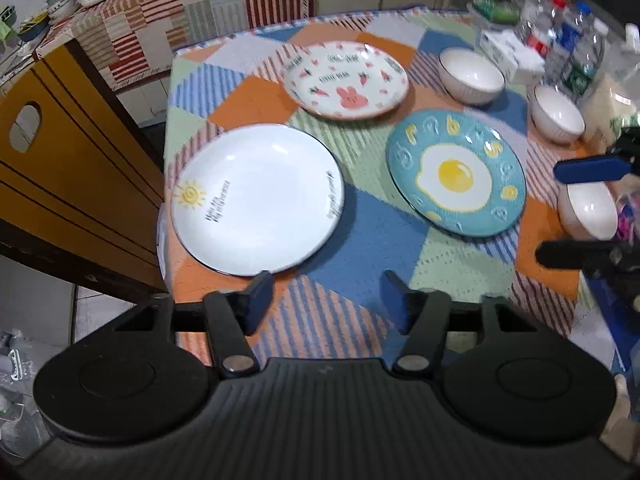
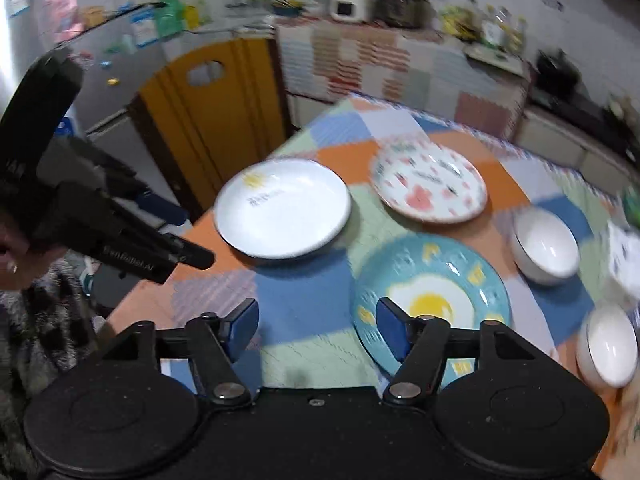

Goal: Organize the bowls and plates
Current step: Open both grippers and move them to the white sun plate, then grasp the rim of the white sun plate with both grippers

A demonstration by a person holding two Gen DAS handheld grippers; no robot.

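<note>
Three plates lie apart on the patchwork tablecloth: a white sun plate (image 1: 258,198) (image 2: 282,208), a pink bunny plate (image 1: 346,79) (image 2: 430,188) and a blue fried-egg plate (image 1: 456,172) (image 2: 430,300). Three white bowls stand along the right: the far bowl (image 1: 472,76) (image 2: 546,246), the middle bowl (image 1: 558,114) (image 2: 626,264) and the near bowl (image 1: 590,210) (image 2: 608,346). My left gripper (image 1: 324,300) is open and empty, above the near table edge beside the white plate. My right gripper (image 2: 316,330) is open and empty, its right finger over the egg plate's rim. It shows in the left wrist view (image 1: 560,212).
Water bottles (image 1: 560,36) and a white box (image 1: 508,54) crowd the table's far right. A yellow wooden chair back (image 1: 60,152) (image 2: 208,112) stands left of the table. A kitchen counter (image 2: 380,52) with appliances runs behind. The table (image 1: 360,276) has bare cloth at its near middle.
</note>
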